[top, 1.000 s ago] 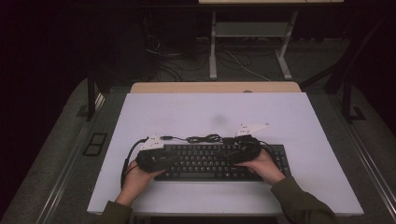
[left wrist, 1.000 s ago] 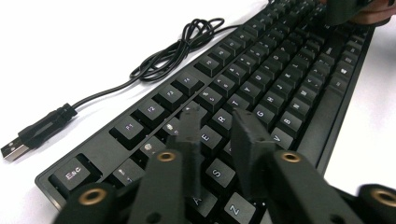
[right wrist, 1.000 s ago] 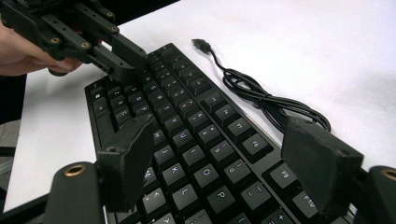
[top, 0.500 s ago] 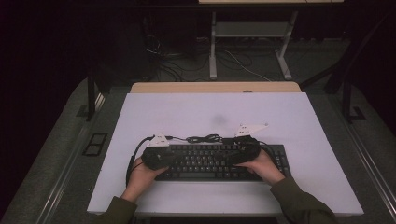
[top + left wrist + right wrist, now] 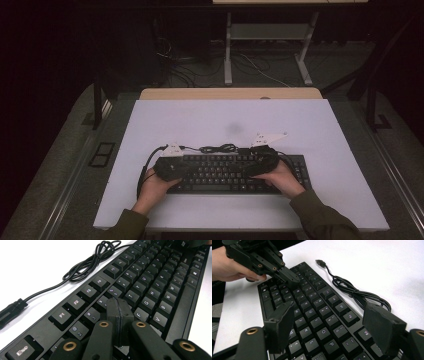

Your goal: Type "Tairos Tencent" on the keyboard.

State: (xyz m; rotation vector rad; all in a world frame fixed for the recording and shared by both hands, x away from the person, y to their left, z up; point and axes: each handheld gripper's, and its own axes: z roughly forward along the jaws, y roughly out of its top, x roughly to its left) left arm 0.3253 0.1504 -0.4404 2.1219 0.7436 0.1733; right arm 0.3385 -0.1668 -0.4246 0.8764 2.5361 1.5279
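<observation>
Black keys and a black frame mark the keyboard (image 5: pixel 235 172), which lies on the near half of the white table (image 5: pixel 300 125) in the high view, its long side running across. The left gripper (image 5: pixel 170 167) rests over the keyboard's left end and the right gripper (image 5: pixel 262 160) over its right part, each held by a hand coming in from below. A coiled black cable (image 5: pixel 217 148) lies on the table just behind the keyboard.

From the left gripper view, the left gripper (image 5: pixel 117 307) has just been closing and now has its two pads pressed flat together with nothing between them, the tip resting on the keys near the number row. The cable (image 5: pixel 92 262) loops on the table beside the keyboard's far edge.

From the right gripper view, the right gripper (image 5: pixel 334 322) hangs above the letter keys with its jaws set wide apart and nothing gripped. Farther off, the left gripper (image 5: pixel 289 277) points its closed tip down onto the keys, and the cable's plug (image 5: pixel 320 262) lies on the table.
</observation>
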